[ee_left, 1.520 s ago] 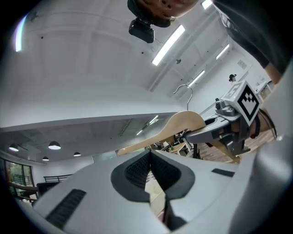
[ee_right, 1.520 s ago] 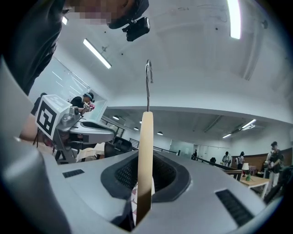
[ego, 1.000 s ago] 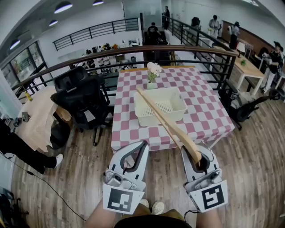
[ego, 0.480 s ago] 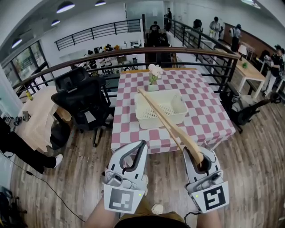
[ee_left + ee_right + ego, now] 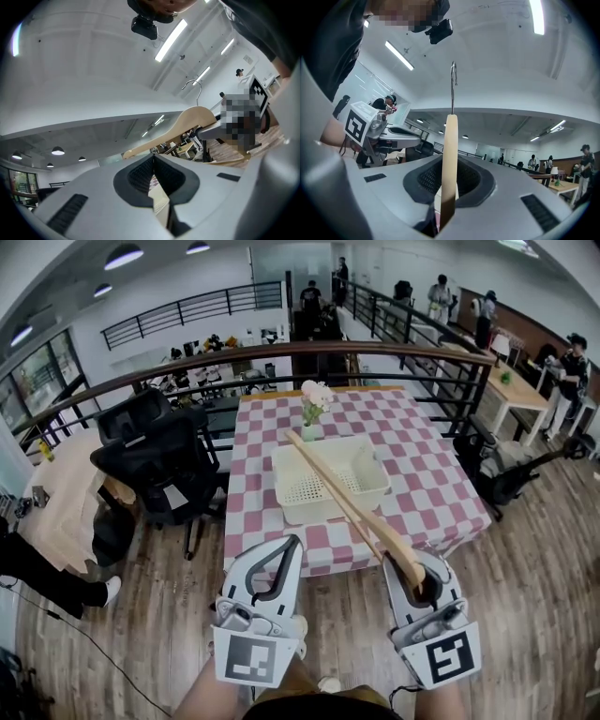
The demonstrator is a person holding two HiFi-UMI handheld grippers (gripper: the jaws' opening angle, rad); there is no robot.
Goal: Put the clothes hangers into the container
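we've stepped nearer the basket; right gripper clamps the hanger, its length pointing over the basket; left gripper closed, empty.

Tan wooden hanger slants up toward white basket.

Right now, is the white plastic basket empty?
Empty as far as visible: the white plastic basket shows bare mesh floor, though the wooden hanger in the right gripper hides a strip.

Ceiling lamps are lighting the room brightly and evenly; strip lights are glaring; fisheye is bending the railing and darkening corners.
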